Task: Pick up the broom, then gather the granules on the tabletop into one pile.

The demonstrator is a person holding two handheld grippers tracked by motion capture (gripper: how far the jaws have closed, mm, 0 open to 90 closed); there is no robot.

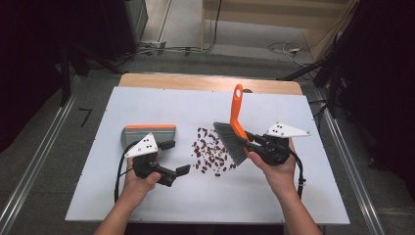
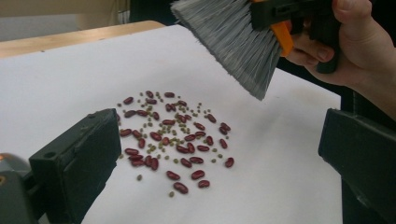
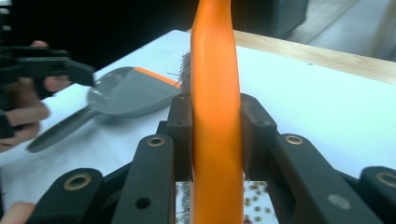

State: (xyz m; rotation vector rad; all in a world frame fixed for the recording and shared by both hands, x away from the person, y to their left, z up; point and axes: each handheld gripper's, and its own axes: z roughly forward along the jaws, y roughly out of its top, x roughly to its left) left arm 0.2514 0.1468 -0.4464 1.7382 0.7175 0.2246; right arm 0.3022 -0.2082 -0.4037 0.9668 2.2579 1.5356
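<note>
On the desk's left lies the grey dustpan, its scoop holding nothing visible. Just in front of it the left tongs gape wide around bare air, pointing toward the beans, a loose scatter of red and small green ones lying mid-desk. To their right the right tongs are clamped on the orange handle of the brush, its grey bristles tilted just beside the scatter.

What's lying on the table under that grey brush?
Below the raised brush lie red beans and small green beans on the white table. In the high view its bristles hide some.
</note>
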